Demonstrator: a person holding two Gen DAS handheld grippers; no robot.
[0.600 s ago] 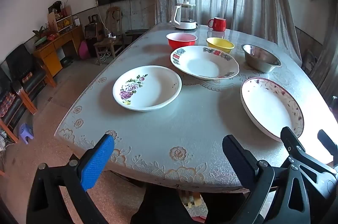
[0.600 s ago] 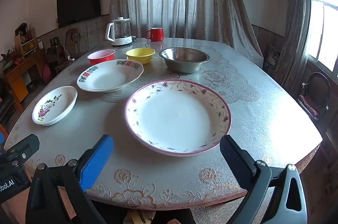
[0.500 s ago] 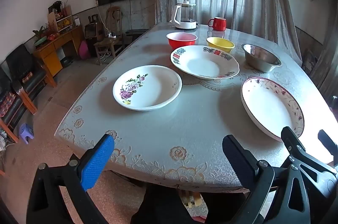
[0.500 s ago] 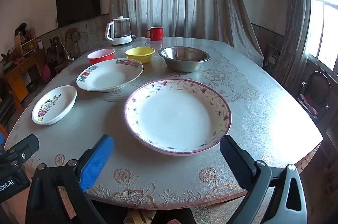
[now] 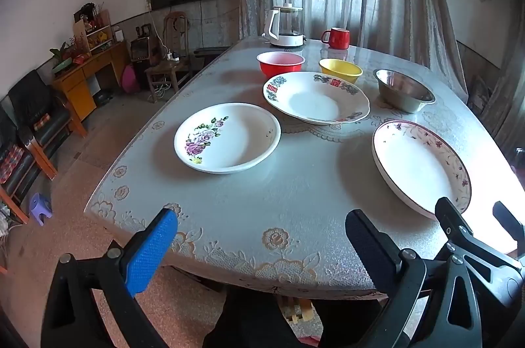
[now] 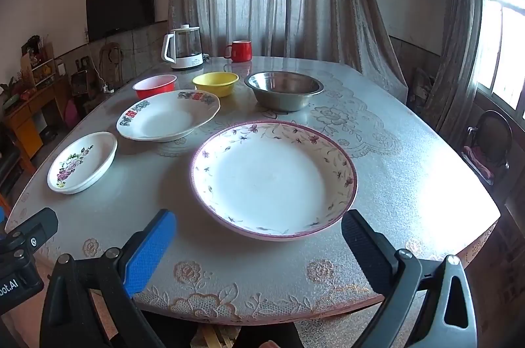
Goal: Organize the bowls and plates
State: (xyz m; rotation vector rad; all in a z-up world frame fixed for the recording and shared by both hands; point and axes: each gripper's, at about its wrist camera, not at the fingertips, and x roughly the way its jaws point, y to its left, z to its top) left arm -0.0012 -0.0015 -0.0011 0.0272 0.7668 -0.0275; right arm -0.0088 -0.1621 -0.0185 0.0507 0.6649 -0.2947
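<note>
The left gripper (image 5: 261, 244) hovers level at the near edge of the table (image 5: 295, 197), its fingers spread wide with nothing between them. The right gripper (image 6: 257, 244) hangs beside it at the same edge, also gaping and empty — its black frame shows at the lower right of the left wrist view.

Just ahead of the right gripper lies the pink-rimmed plate (image 6: 274, 177), bare inside. Ahead and to the left of the left gripper sits the rose-painted plate (image 5: 228, 138), also empty. Beyond both, between them, rests the wide plate with red-and-green rim decoration (image 5: 316, 102), nothing in it.

Farther out stands a row of three bowls — the red bowl (image 5: 280, 64), the yellow bowl (image 5: 340, 71) and the steel bowl (image 6: 283, 89) — all apart from one another and, as far as their insides show, holding nothing. At the far end stand a glass kettle (image 5: 287, 25) and a red mug (image 5: 338, 38).
</note>
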